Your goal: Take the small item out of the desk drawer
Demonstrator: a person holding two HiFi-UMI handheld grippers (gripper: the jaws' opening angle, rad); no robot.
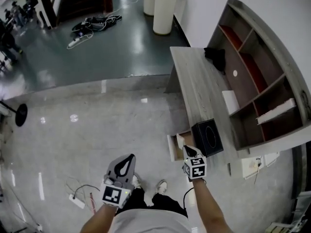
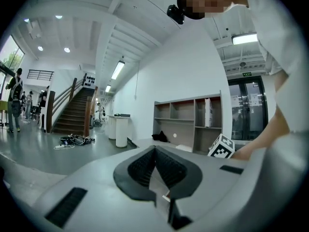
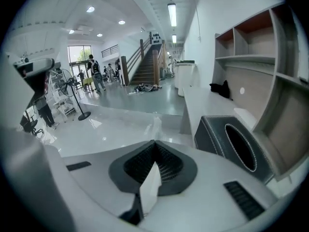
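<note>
While drawer (image 1: 172,148) stands open | white item (image 3: 149,190) pinched betw. R gripper (image 3: 154,146) fingers (image 3: 170,167)

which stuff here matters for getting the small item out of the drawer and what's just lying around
Job: open desk drawer, desk, right gripper.
Lying about: black tissue box, black cloth, floor cables, white bin, shelf unit.

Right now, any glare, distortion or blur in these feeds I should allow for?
Head view: dim, with glare patches on the glossy floor; the desk reads clearly. Left gripper view: strong fisheye bending, black corners, bright ceiling light. Right gripper view: same bending, the white piece in the right gripper sharp, the black box clear.
</note>
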